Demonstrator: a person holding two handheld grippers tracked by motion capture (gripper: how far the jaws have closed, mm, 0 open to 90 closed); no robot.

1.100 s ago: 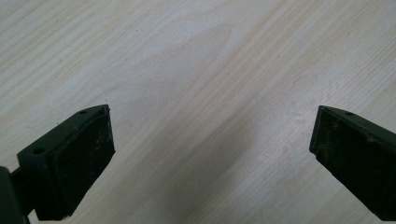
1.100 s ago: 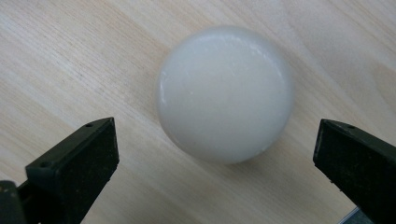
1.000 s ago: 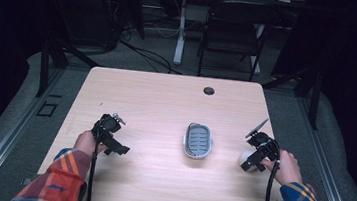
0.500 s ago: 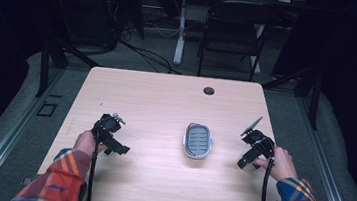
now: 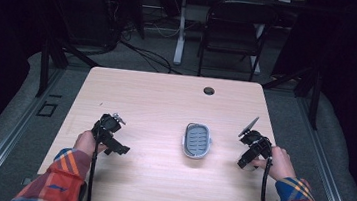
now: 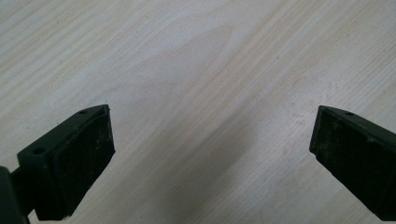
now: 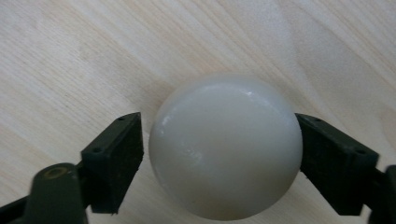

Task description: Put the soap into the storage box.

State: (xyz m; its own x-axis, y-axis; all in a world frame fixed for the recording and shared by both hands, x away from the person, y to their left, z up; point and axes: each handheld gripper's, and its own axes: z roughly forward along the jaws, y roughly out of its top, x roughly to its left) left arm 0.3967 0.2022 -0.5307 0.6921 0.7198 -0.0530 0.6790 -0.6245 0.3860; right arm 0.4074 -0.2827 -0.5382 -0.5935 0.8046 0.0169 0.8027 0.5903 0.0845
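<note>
Right hand-held gripper [image 7: 219, 144] clamps a smooth, glossy off-white ball [image 7: 226, 144]; left [image 6: 212, 149] gapes empty.

No writing, label, brand or number can be read anywhere. The pale wooden table [image 5: 156, 98] bears only grain. The white ball [image 7: 226, 144] is plain

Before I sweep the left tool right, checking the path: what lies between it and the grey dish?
Bare wood between the left tool and the grey dish, in the high view.
</note>
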